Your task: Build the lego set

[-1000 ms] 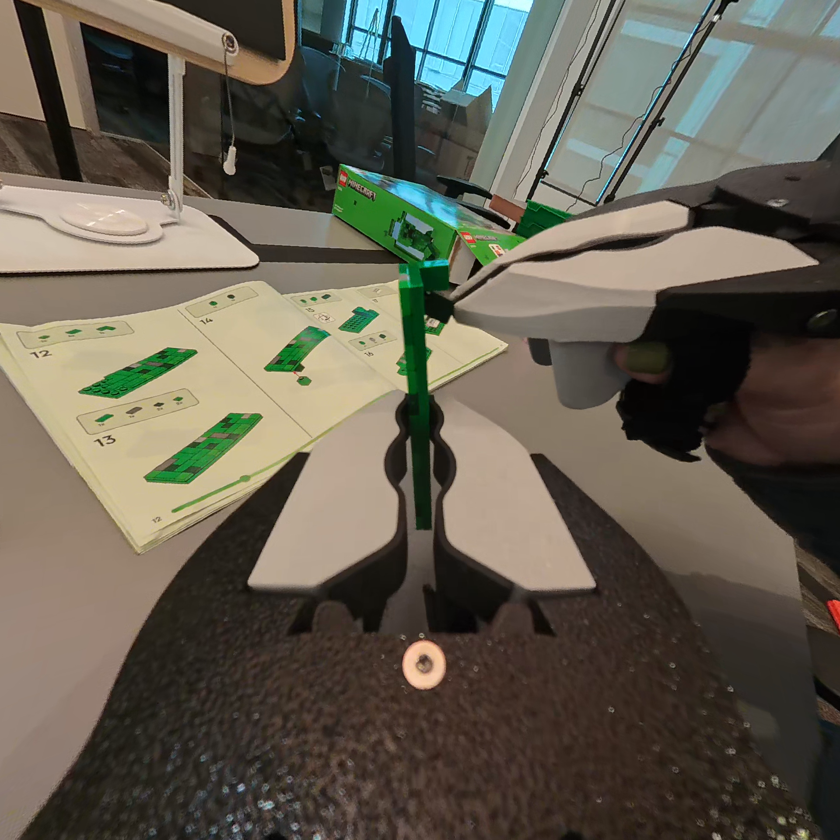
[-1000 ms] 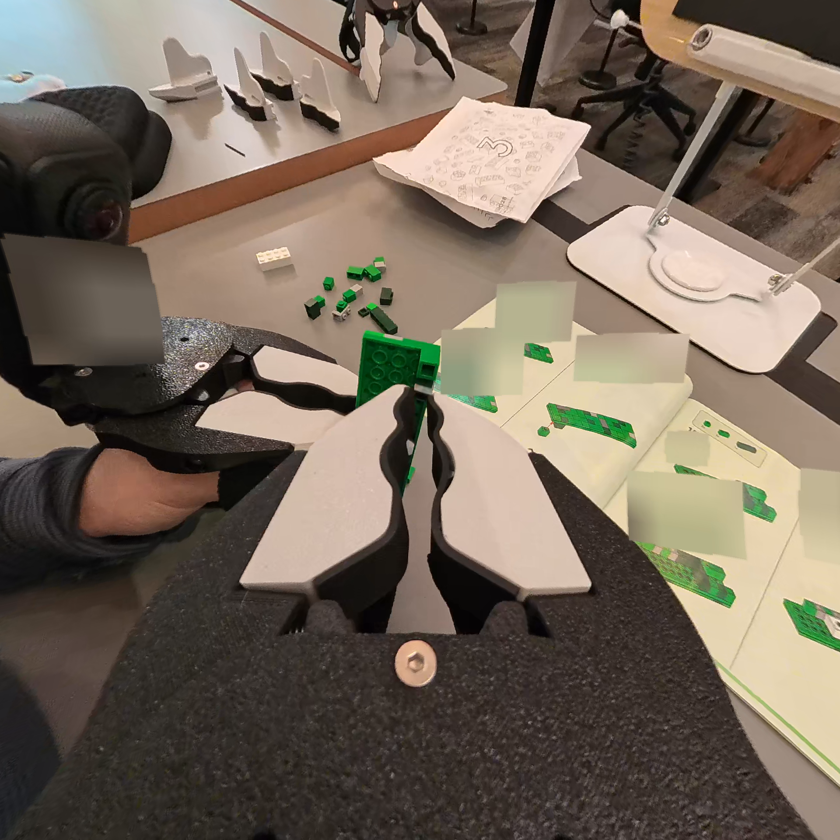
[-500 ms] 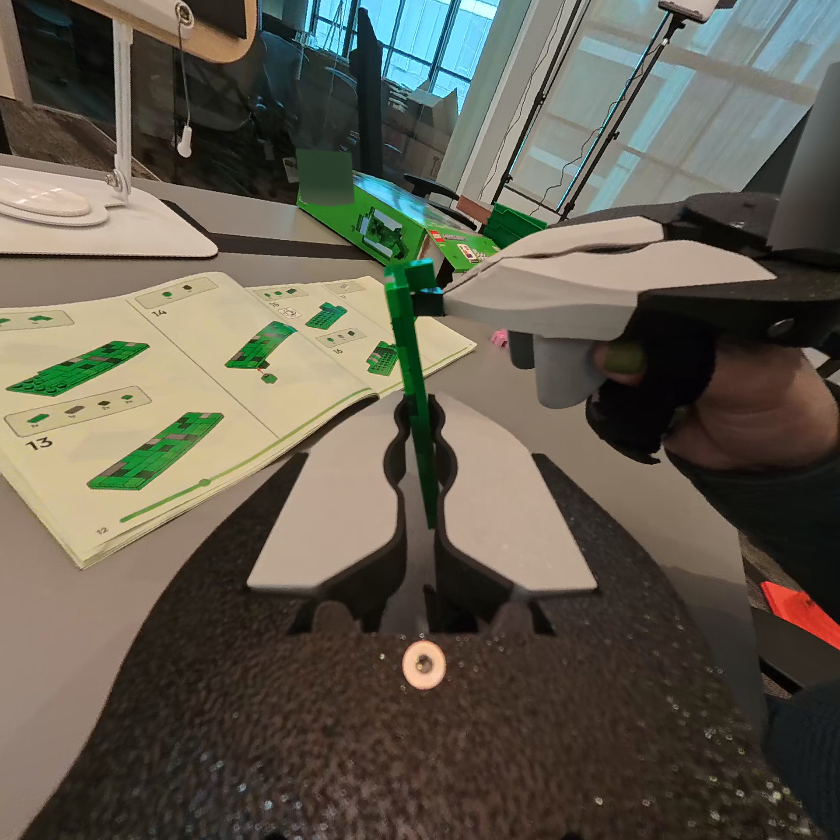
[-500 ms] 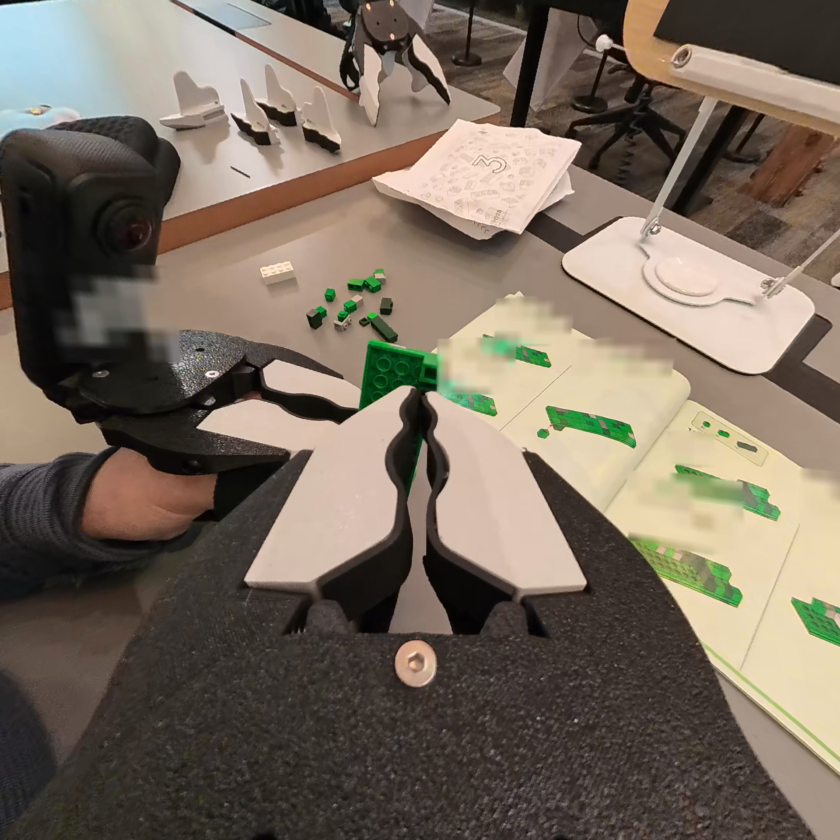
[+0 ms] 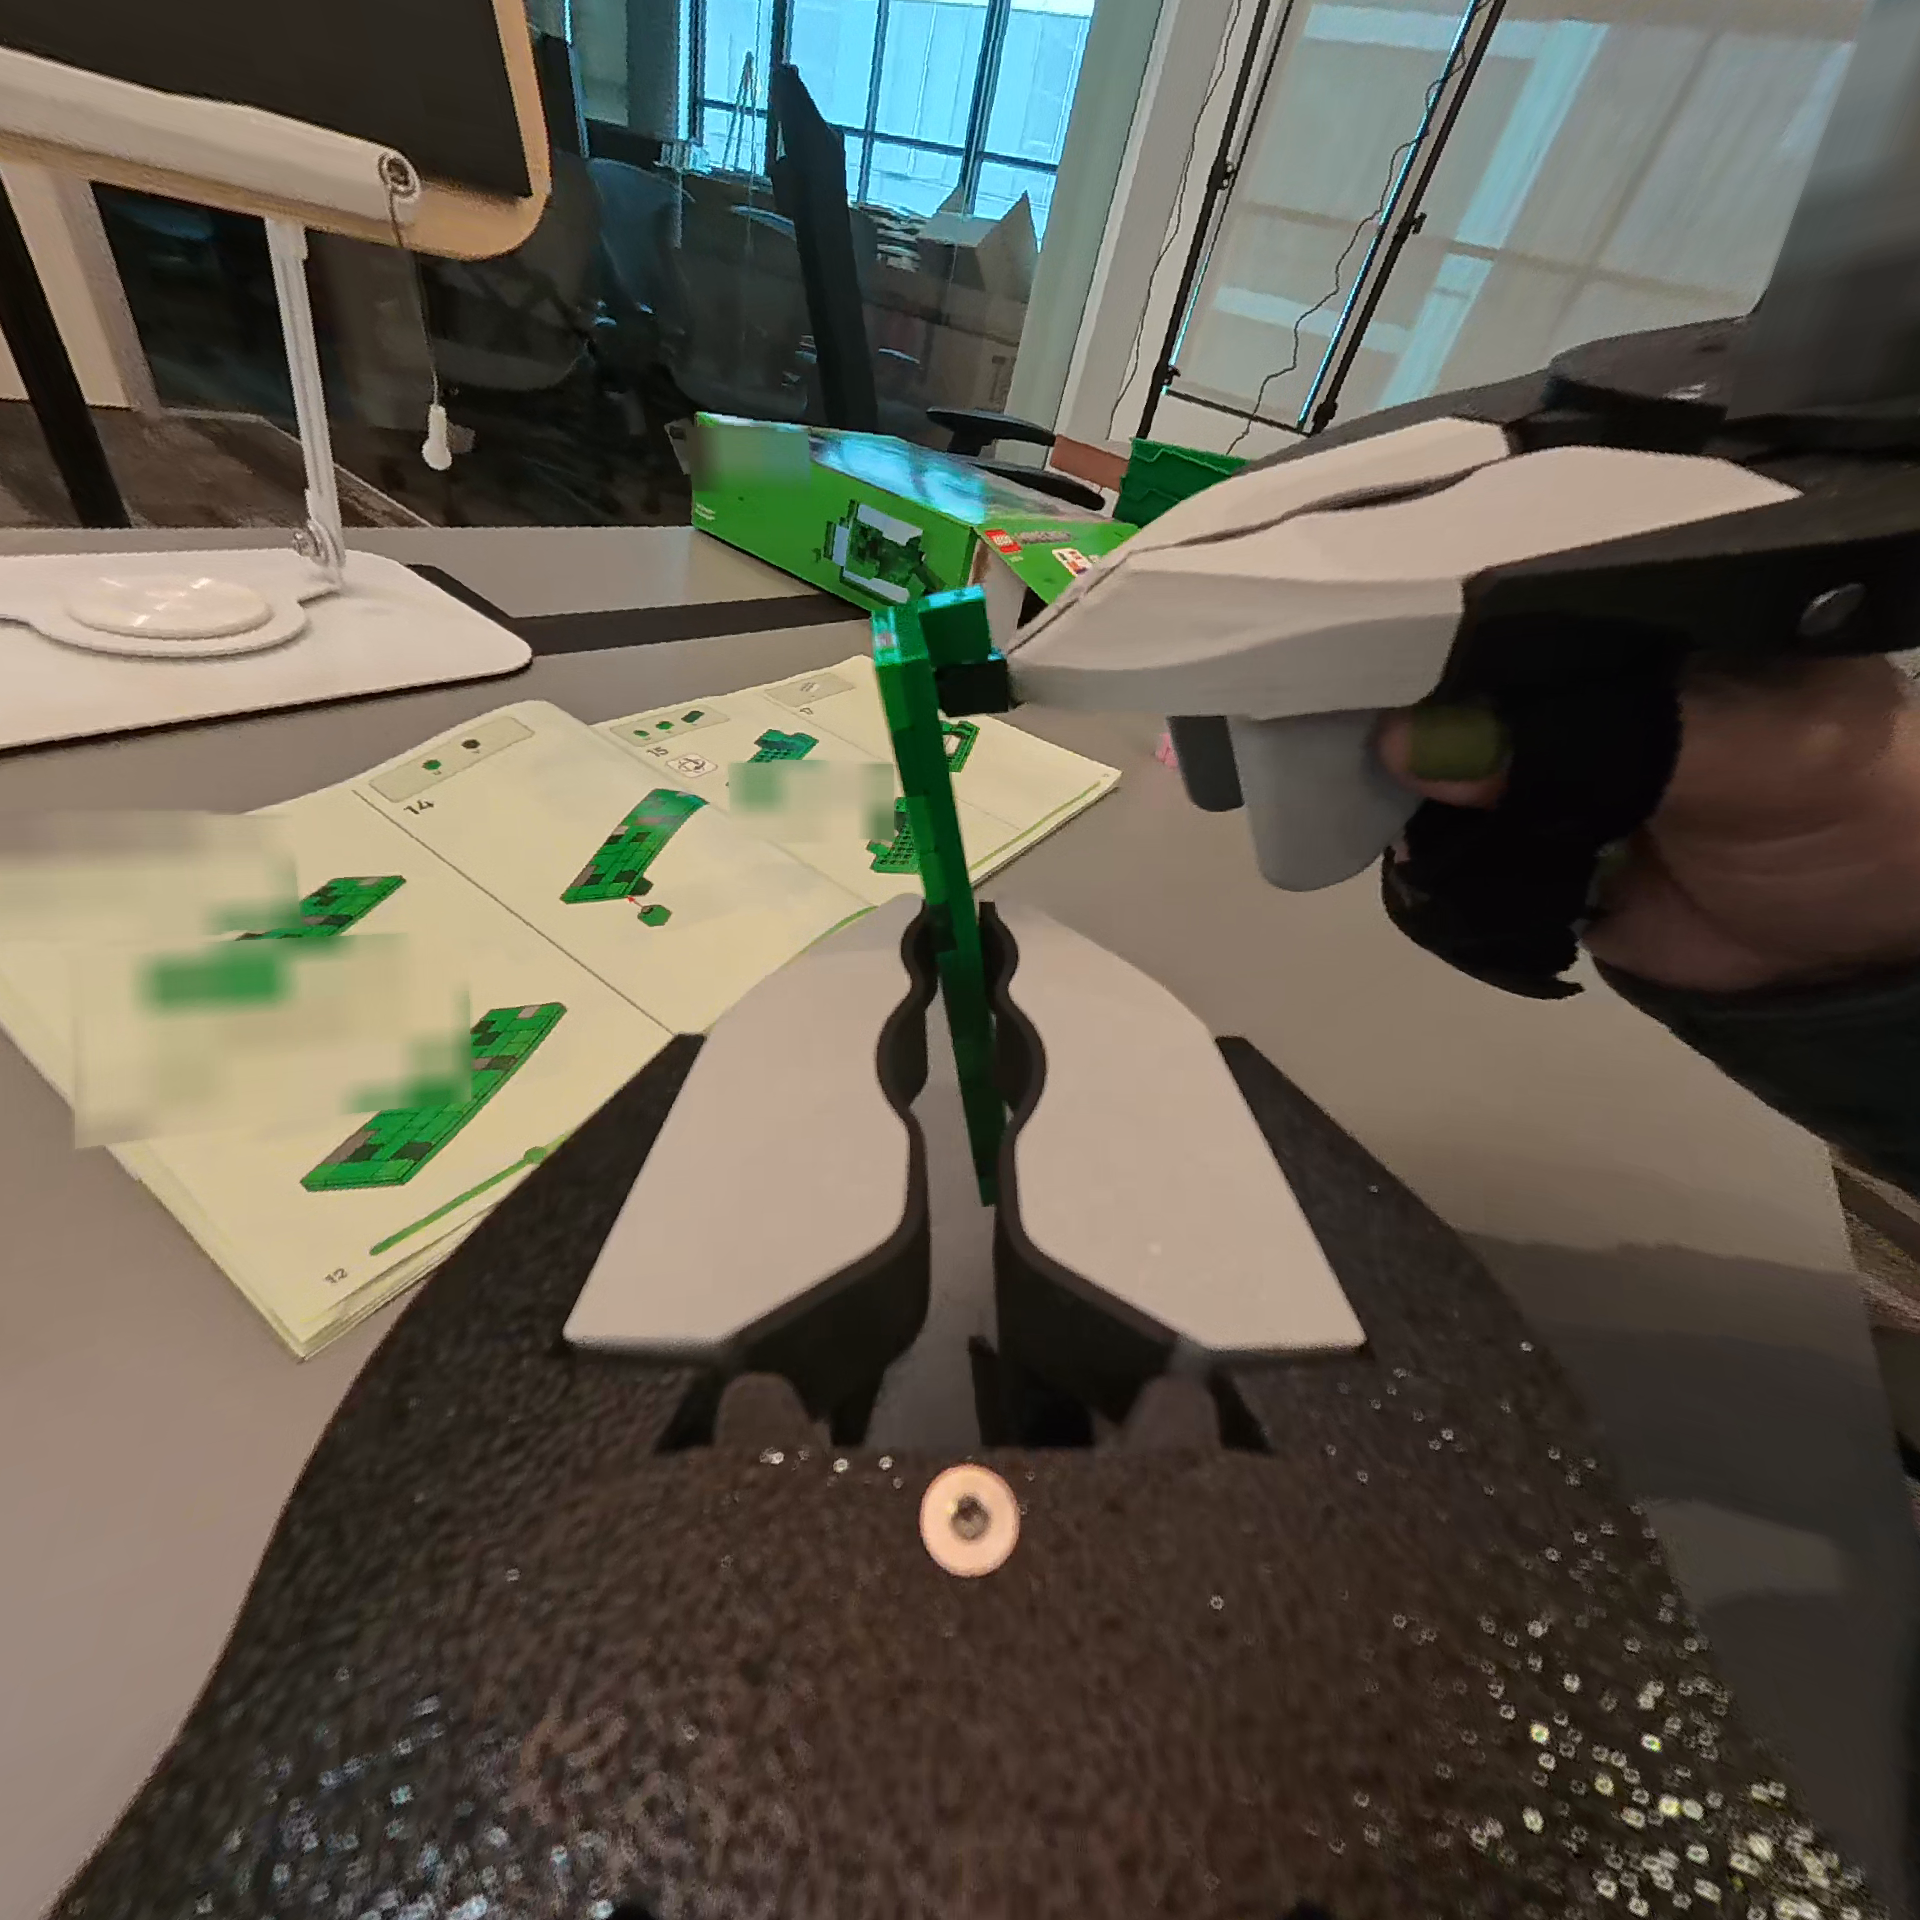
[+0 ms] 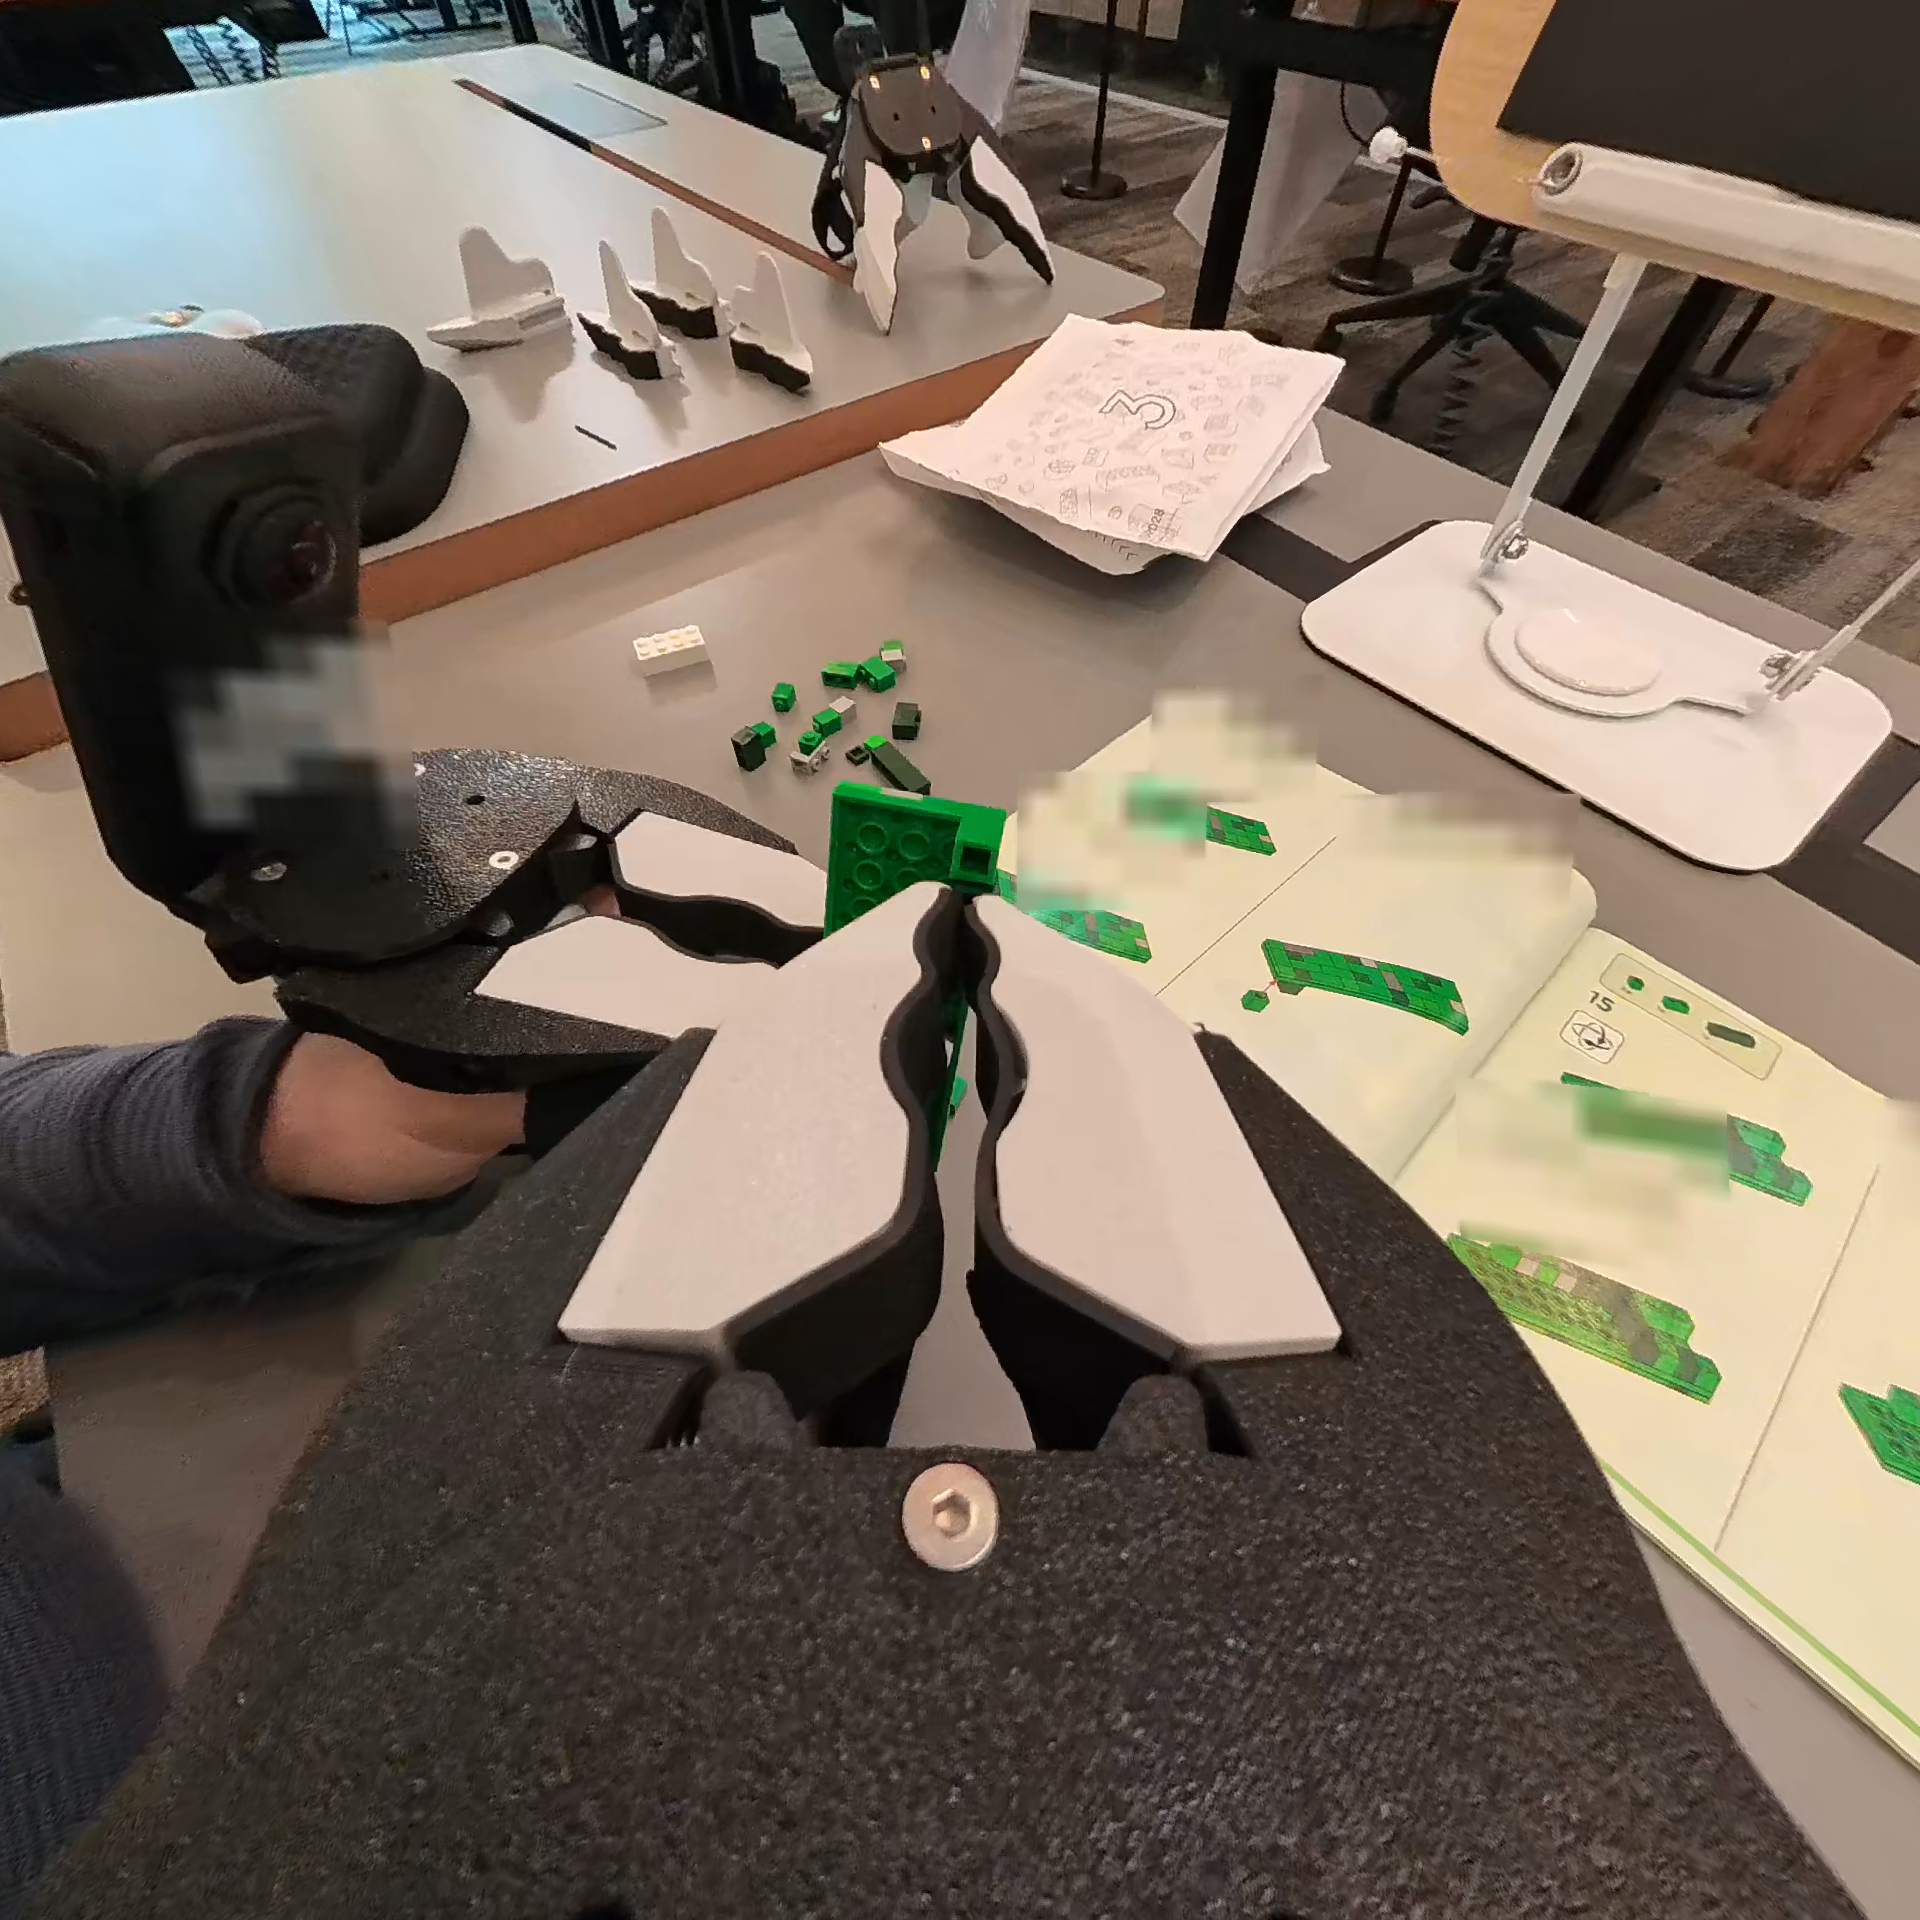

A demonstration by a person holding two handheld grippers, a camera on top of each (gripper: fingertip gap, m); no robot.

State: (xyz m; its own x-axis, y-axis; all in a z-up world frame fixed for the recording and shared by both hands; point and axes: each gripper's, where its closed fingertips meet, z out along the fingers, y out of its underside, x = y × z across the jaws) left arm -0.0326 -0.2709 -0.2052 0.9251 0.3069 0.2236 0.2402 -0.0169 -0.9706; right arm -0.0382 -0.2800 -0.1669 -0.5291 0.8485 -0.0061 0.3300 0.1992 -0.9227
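Evidently the left tongs point(image 5: 951, 925) pinch a thin green brick plate point(image 5: 935, 821) edge-on, upright between their pads — light, stiff, likely slippery, best gripped across its flat faces. Just beyond, the right tongs point(image 5: 1013, 681) are pressed together on a small dark brick point(image 5: 971, 686) at its top corner; farther off lies the instruction booklet point(image 5: 499, 935) on the tabletop point(image 5: 156, 1403).

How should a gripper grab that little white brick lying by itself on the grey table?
Grip the small white rectangular toy brick across its two long smooth sides, coming straight down from above. It lies flat with its studs up, and the grey table around it is bare, so fingers should fit on both sides. The loose green toy pieces sit well to its right, out of the way.
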